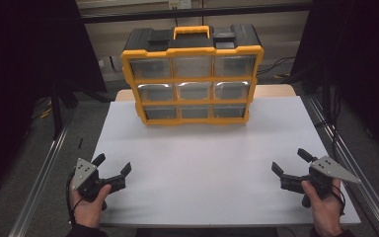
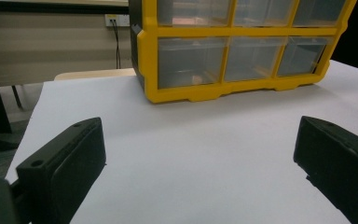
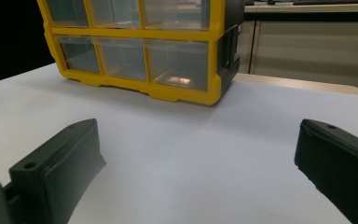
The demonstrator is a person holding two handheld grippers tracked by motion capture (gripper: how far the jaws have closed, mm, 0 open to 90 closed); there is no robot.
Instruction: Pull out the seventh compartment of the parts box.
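We have not started: the organizer (image 1: 192,74) stands at the upper centre of the frame, far across the tabletop (image 1: 212,173), every drawer shut. Our left hand-held gripper (image 1: 112,168) and right hand-held gripper (image 1: 290,162) wait in the lower corners, jaws spread wide, empty. Reaching and opening a drawer probably remain.

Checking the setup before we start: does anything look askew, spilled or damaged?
Nothing stands out. The yellow drawer organizer stands upright and square at the table's far edge, drawers shut. Left tool and right tool are open, holding nothing.
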